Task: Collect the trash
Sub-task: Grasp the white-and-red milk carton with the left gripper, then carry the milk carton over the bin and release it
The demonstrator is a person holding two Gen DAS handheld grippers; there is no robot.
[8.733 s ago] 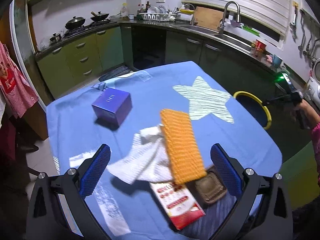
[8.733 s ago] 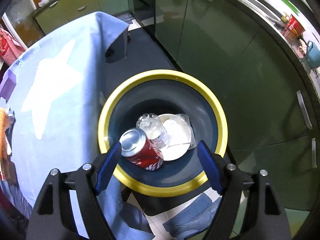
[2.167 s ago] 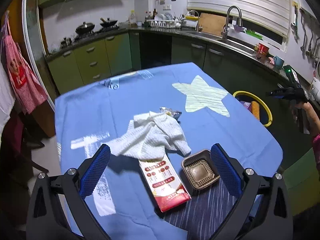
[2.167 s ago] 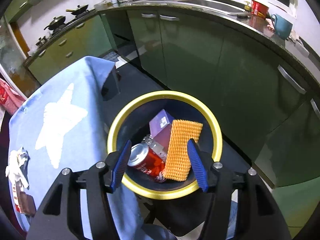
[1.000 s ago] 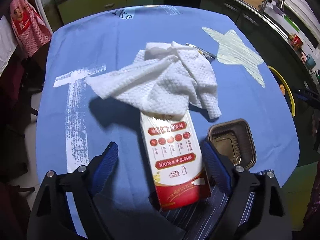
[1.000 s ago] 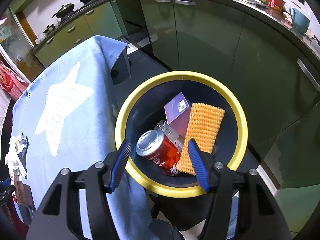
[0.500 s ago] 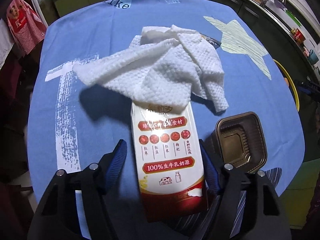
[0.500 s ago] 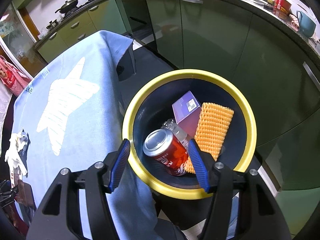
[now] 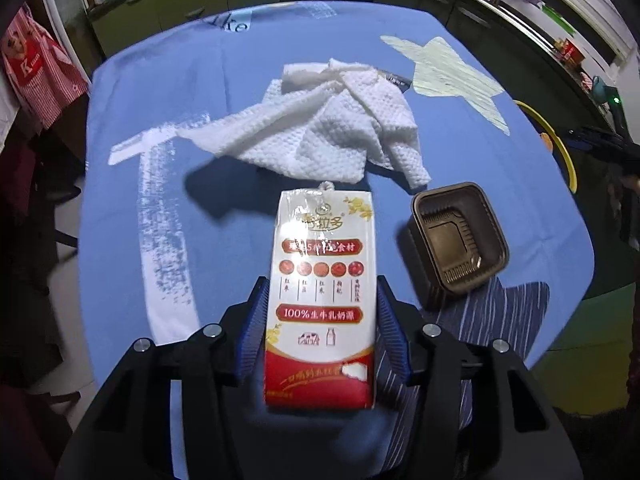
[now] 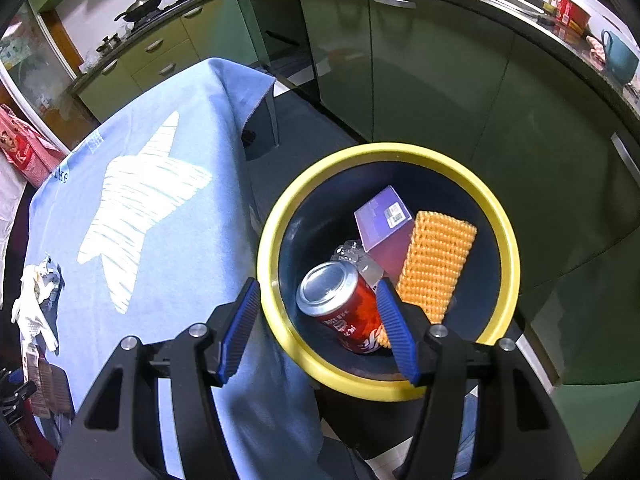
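In the left wrist view my left gripper (image 9: 322, 328) is shut on a red and white milk carton (image 9: 322, 300) that lies on the blue tablecloth (image 9: 168, 92). A crumpled white towel (image 9: 320, 136) lies just beyond the carton. A brown plastic tray (image 9: 458, 238) sits to its right. In the right wrist view my right gripper (image 10: 316, 328) is open and empty above the near rim of the yellow-rimmed bin (image 10: 508, 240). The bin holds a red can (image 10: 344, 304), an orange sponge (image 10: 436, 264), a purple box (image 10: 384, 228) and a clear bottle.
The bin stands on the floor beside the table's right edge; its rim shows in the left wrist view (image 9: 560, 148). Green kitchen cabinets (image 10: 440, 80) run behind it. A small wrapper (image 9: 396, 79) peeks out behind the towel. A red checked apron (image 9: 36, 76) hangs at the left.
My left gripper has come down over the table and closed its fingers on the milk carton. My right gripper has drifted slightly left over the bin's near rim and stays open.
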